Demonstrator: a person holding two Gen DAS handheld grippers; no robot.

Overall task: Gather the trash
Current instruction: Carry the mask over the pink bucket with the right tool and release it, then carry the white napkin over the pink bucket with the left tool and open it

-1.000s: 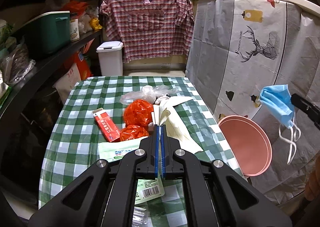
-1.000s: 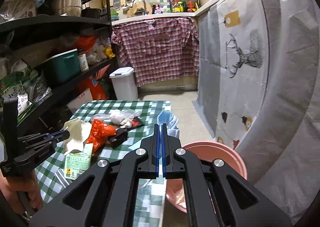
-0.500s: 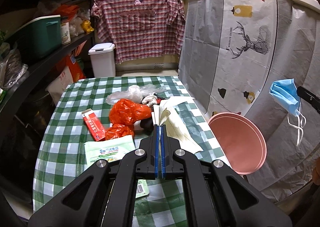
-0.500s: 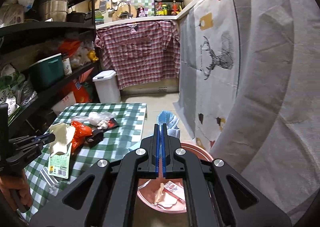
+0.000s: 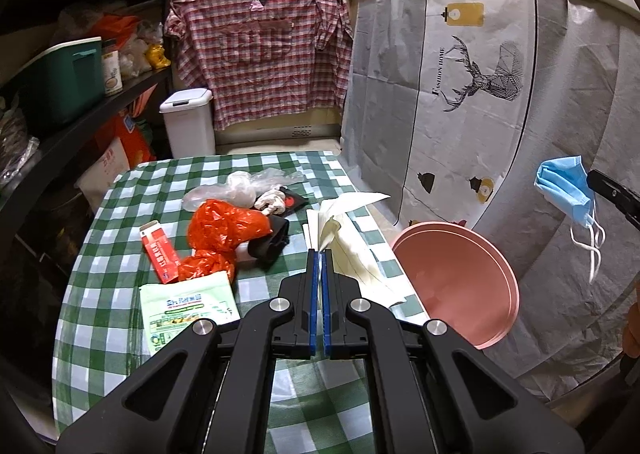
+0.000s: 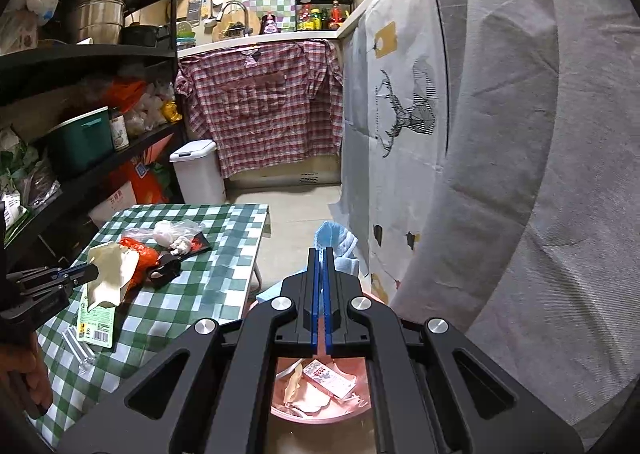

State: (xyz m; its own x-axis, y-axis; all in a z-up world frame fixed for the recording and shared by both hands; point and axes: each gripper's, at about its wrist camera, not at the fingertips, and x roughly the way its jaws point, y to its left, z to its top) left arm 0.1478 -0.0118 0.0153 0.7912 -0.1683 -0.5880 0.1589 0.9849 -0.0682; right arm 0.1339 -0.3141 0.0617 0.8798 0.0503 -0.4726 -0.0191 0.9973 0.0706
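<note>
My left gripper (image 5: 319, 252) is shut on a cream paper wrapper (image 5: 352, 238) and holds it above the green-checked table (image 5: 120, 234), near its right edge. My right gripper (image 6: 320, 250) is shut on a blue face mask (image 6: 336, 242). The mask hangs over the pink bin (image 6: 360, 406), which has papers and a small carton inside. In the left wrist view the mask (image 5: 564, 189) dangles to the right of the pink bin (image 5: 460, 282). On the table lie an orange plastic bag (image 5: 224, 230), a red carton (image 5: 160, 254), a green-white packet (image 5: 188, 306) and a clear bag (image 5: 240, 189).
Dark shelves (image 5: 60, 93) packed with goods run along the left. A cloth-covered counter (image 5: 480, 93) walls in the right. A white lidded bin (image 5: 188, 125) stands on the floor beyond the table, under a hanging plaid shirt (image 5: 260, 53). The pink bin sits in the narrow aisle.
My right gripper has carried the mask rightward from beside the table's edge to above the pink bin. My left gripper has drifted back and toward the bin side with the paper wrapper.
</note>
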